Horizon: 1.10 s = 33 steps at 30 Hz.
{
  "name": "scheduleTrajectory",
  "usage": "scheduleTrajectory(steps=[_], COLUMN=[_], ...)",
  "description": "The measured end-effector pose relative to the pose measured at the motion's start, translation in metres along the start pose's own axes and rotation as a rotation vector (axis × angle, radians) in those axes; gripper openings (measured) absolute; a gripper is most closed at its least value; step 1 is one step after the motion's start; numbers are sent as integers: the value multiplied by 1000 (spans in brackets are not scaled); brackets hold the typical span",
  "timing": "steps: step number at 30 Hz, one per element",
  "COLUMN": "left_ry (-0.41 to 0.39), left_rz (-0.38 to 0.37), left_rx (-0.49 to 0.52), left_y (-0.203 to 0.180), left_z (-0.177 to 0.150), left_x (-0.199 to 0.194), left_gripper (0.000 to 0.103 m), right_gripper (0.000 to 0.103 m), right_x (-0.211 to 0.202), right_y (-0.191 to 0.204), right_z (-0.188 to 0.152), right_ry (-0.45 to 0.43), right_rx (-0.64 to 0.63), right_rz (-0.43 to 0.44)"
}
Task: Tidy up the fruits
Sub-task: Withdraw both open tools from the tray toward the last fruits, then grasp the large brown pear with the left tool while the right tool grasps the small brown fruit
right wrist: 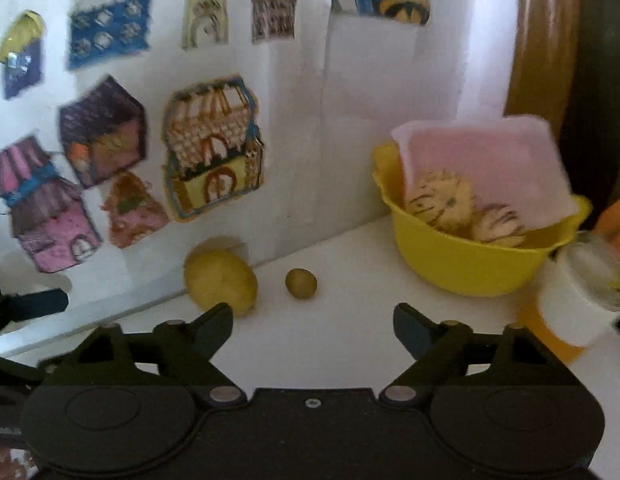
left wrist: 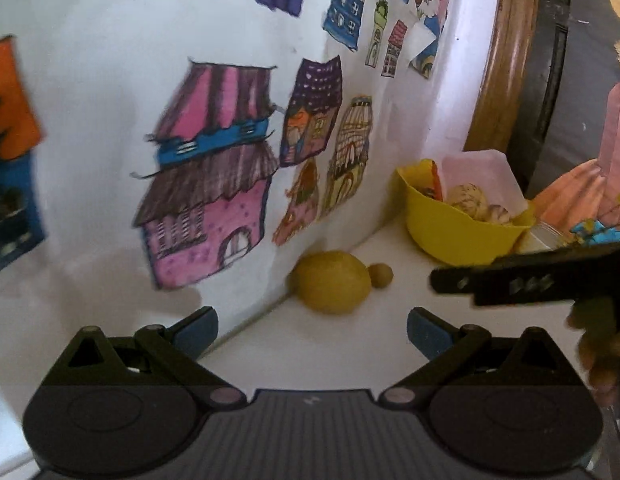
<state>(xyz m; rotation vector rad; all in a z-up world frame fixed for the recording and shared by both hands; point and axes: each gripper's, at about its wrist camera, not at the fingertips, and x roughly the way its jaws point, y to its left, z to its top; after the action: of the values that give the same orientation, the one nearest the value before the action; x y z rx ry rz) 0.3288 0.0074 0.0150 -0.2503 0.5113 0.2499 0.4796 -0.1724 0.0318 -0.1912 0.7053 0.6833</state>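
1. White tabletop (right wrist: 350, 344) meets a white wall panel covered with coloured paper cut-outs of houses (right wrist: 214, 148); a brown curved frame stands at the far right.
2. Task items: a large yellow lemon-shaped fruit (right wrist: 220, 282) lies at the foot of the wall; a small round olive-brown fruit (right wrist: 301, 283) sits just beside it, apart from it; a yellow plastic bowl (right wrist: 462, 268) further right holds two pale striped round fruits (right wrist: 440, 202) and a pink cloth (right wrist: 482, 168).
3. Left gripper (left wrist: 312, 330): jaws spread wide, nothing between them, aimed at the large fruit.
4. Right gripper (right wrist: 313, 330): jaws likewise spread and empty, aimed nearer the small fruit.
5. Judged stage: approach; loose fruits not yet gathered.
6. Risks: the large fruit may roll along the wall if nudged off-centre; the small fruit may slip out of a wide jaw; the two grippers sit close and could collide; a white-labelled orange container (right wrist: 566, 316) beside the bowl could be knocked over.
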Motion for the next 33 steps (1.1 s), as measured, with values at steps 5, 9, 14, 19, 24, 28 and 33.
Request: scheduleTrajectory(steps=[5, 9, 14, 19, 24, 28, 33], left_ry=[-5, -17, -30, 10, 26, 17, 5], left_rz=[13, 35, 48, 39, 49, 60, 74], left_rx=[-77, -160, -256, -313, -337, -342, -334], left_y=[-5, -12, -17, -18, -14, -14, -18], left_z=[4, 6, 11, 12, 7, 6, 5], left_x=[24, 43, 64, 86, 95, 101, 109], left_gripper=[102, 102, 102, 98, 96, 95, 91], right_gripper=[81, 76, 70, 61, 55, 51, 46], right_x=[31, 42, 55, 70, 86, 98, 107], right_y=[-13, -19, -24, -26, -26, -26, -21], right_z=[-4, -4, 4, 12, 16, 14, 11], right_ry=[26, 31, 25, 32, 45, 50, 50], right_rx=[13, -83, -152, -178, -201, -214, -220], right_rz=[33, 45, 107, 138, 162, 165, 169])
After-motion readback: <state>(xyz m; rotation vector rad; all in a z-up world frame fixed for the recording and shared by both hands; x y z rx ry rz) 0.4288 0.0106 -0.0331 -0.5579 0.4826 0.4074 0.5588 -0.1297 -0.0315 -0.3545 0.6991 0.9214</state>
